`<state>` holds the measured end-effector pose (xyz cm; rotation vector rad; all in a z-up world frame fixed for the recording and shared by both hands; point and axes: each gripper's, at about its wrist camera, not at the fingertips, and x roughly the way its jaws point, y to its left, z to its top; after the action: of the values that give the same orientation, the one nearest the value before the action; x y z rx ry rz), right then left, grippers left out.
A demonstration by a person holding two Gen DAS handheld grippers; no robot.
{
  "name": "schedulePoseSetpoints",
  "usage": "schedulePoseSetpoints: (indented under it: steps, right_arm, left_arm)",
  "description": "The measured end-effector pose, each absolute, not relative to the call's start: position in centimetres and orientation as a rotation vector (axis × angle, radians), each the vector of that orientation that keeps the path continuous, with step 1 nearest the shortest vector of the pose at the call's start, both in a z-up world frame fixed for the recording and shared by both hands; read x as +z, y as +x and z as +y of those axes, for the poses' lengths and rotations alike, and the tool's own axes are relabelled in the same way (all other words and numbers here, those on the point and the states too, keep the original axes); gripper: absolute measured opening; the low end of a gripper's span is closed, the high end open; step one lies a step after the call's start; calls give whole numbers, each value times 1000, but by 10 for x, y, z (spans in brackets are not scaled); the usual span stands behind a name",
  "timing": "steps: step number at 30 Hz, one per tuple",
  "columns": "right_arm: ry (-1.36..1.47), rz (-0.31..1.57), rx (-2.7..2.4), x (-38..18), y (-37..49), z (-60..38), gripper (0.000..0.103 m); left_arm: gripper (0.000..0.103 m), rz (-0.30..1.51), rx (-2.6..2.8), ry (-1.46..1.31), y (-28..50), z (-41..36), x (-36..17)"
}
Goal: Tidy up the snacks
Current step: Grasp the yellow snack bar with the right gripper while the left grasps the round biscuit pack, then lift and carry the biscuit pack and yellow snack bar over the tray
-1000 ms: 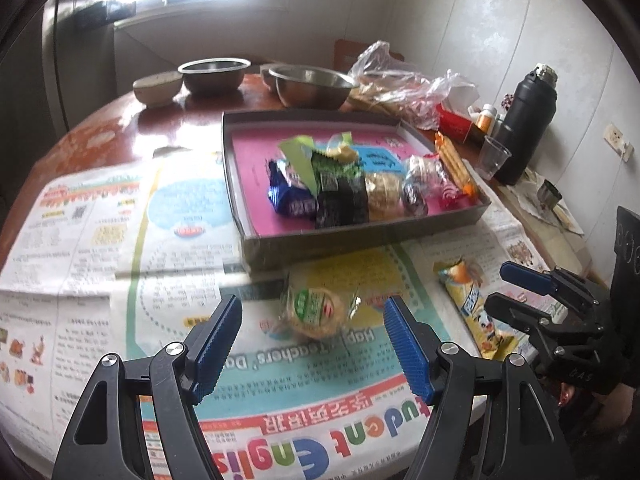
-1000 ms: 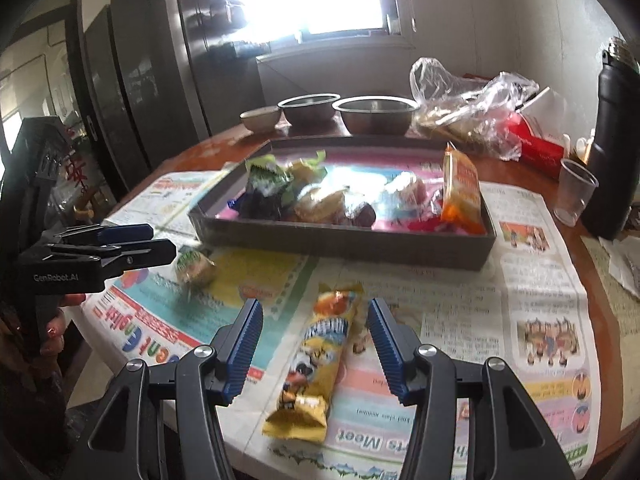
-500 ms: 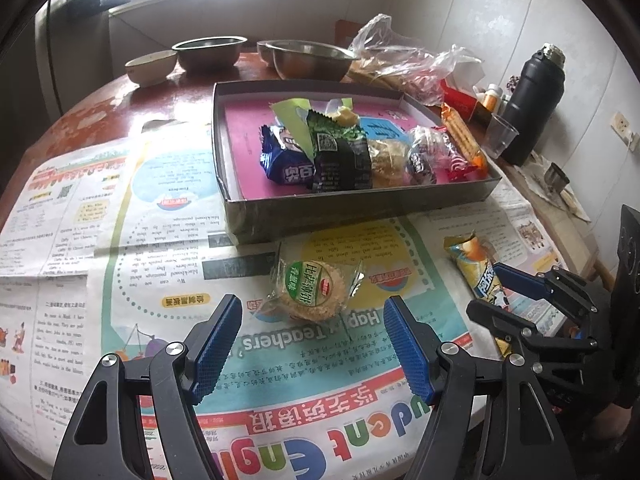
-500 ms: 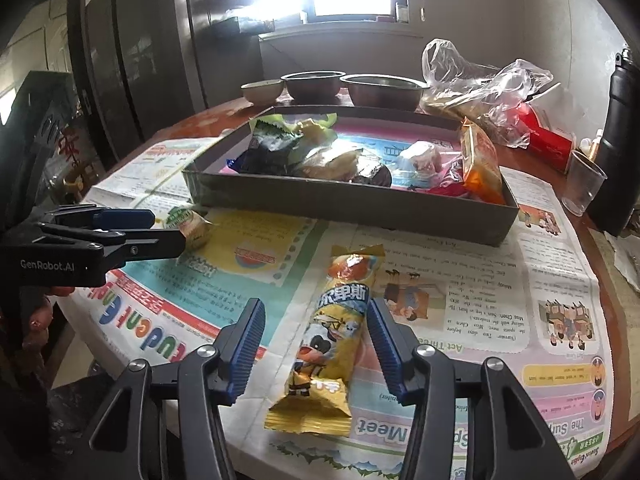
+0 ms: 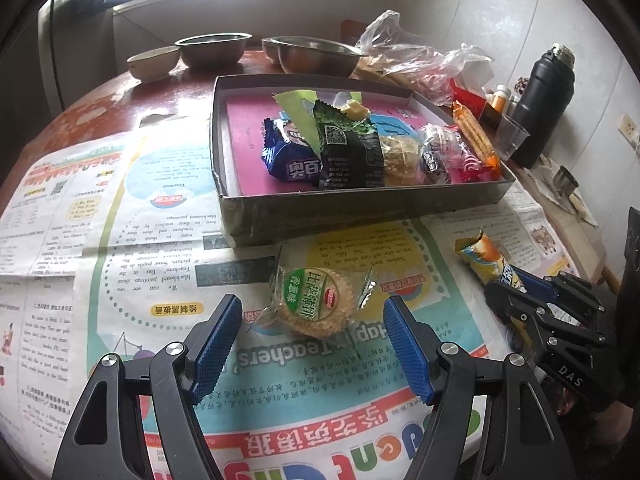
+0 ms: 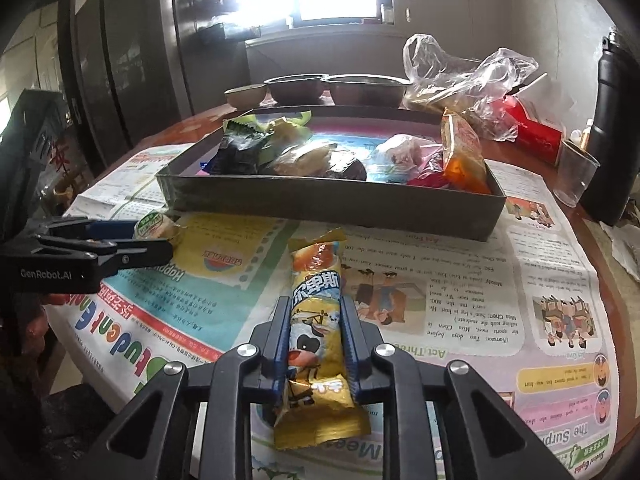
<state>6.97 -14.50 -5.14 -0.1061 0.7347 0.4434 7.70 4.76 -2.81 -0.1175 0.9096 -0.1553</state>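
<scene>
The right gripper [image 6: 315, 342] clamps the long yellow foil snack bar [image 6: 316, 320]; the wide-apart left gripper [image 5: 312, 344] straddles the round green-labelled wrapped biscuit [image 5: 314, 300] (slippery wrappers may slide free when lifted).

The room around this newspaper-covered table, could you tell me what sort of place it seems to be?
Most likely a home kitchen or dining corner. Metal bowls stand at the far edge of a round wooden table, a black thermos flask and plastic cup stand by a tiled wall, and a tall dark fridge-like cabinet stands beside the window.
</scene>
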Motion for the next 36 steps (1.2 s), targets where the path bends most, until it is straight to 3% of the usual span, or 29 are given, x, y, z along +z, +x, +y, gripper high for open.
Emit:
schedulePoseSetpoints:
  steps: [3,4,5,11,36]
  right_arm:
    - [-89,733,453,-49,71,-147,23]
    - [-83,734,457,-48,72,-147,23]
    - [-78,735,464,-48,72,-147,23]
    - [-58,727,473,-44,71,-149,23]
    - [23,651,469,-16,78,-165,23]
  left_arm:
    - [70,900,-155,-118,78,47,-28]
    - [60,894,-150,-114,78,47,-28]
    - [57,889,-145,-108,78,46,-28]
    - [47,881,-163,-113,77,44,-27]
    - [46,797,-231,-111,80,18,13]
